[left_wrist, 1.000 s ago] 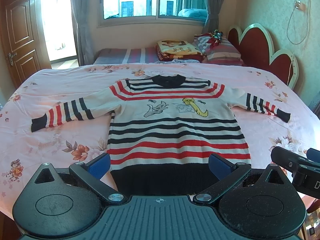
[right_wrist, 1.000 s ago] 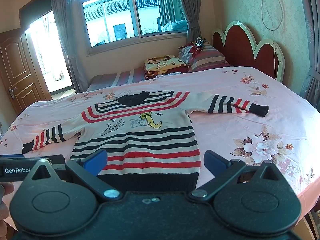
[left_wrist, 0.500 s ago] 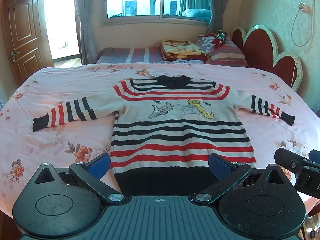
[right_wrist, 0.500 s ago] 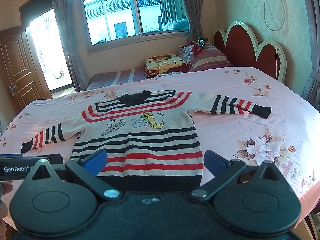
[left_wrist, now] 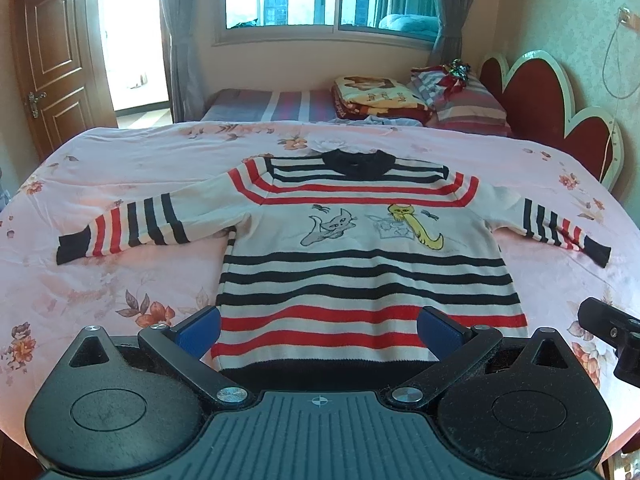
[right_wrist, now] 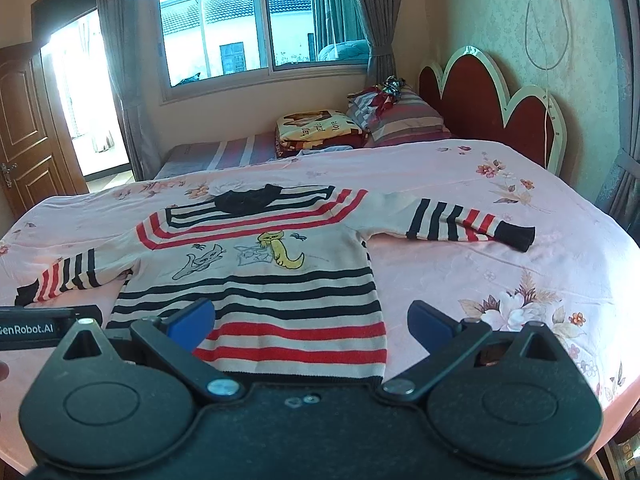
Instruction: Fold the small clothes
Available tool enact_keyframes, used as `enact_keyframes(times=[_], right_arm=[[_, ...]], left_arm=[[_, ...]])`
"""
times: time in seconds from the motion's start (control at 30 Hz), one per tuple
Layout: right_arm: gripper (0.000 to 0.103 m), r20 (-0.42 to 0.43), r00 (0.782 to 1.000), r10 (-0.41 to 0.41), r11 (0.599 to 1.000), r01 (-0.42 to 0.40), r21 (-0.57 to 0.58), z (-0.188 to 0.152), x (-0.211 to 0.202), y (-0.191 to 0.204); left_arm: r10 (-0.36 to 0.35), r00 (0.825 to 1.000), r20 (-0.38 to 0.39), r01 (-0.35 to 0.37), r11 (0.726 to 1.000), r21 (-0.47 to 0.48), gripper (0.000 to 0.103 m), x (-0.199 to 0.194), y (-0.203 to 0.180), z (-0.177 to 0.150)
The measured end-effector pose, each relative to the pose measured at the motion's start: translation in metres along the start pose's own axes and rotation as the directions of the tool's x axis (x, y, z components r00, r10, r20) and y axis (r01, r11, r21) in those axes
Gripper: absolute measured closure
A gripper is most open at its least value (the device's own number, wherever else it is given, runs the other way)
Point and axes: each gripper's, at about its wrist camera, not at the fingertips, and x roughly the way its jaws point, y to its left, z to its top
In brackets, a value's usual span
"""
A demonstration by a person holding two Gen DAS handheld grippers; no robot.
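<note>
A small striped sweater [left_wrist: 360, 264] with cat drawings lies flat, face up, on the pink floral bed, both sleeves spread out; it also shows in the right wrist view [right_wrist: 260, 280]. My left gripper [left_wrist: 319, 326] is open and empty, hovering over the sweater's lower hem. My right gripper [right_wrist: 310, 320] is open and empty, over the hem's right corner. The left sleeve cuff [left_wrist: 74, 246] and the right sleeve cuff [right_wrist: 516, 236] lie flat on the sheet. The right gripper's body [left_wrist: 612, 332] shows at the left wrist view's right edge.
The pink floral bedsheet [left_wrist: 120, 168] covers a wide bed. Folded blankets [left_wrist: 380, 94] and striped pillows [left_wrist: 464, 104] sit at the far side by the red headboard [left_wrist: 552, 108]. A door [left_wrist: 48, 64] stands left, a window behind.
Both grippers have moved forward and slightly lower toward the sweater's hem. The sweater has not moved. Both stay open.
</note>
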Motion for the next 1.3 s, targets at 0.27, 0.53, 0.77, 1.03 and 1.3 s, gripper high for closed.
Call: enact_keyframes(times=[0.27, 0.53, 0.77, 1.03, 1.3], right_arm=[[0.001, -0.069, 0.998, -0.010, 0.999, 0.012, 0.038, 0.019, 0.045, -0.022], [0.004, -0.072, 0.997, -0.016, 0.993, 0.024, 0.119, 0.041, 0.110, -0.063], [0.017, -0.116, 0.991, -0.068, 0.983, 0.087, 0.164, 0.054, 0.169, -0.109], [0.019, -0.176, 0.977, -0.117, 0.970, 0.150, 0.192, 0.062, 0.225, -0.156], [0.021, -0.240, 0.959, -0.149, 0.942, 0.212, 0.259, 0.060, 0.270, -0.206]], left_arm=[[0.015, 1.000, -0.010, -0.015, 1.000, 0.010, 0.000, 0.049, -0.023, 0.029], [0.050, 0.998, -0.037, -0.049, 0.999, 0.022, 0.000, 0.116, -0.052, 0.061], [0.068, 0.996, -0.059, -0.066, 0.997, 0.024, 0.000, 0.168, -0.084, 0.085], [0.081, 0.992, -0.098, -0.080, 0.997, 0.015, 0.000, 0.216, -0.115, 0.102], [0.096, 0.988, -0.123, -0.094, 0.995, 0.016, 0.000, 0.249, -0.133, 0.106]])
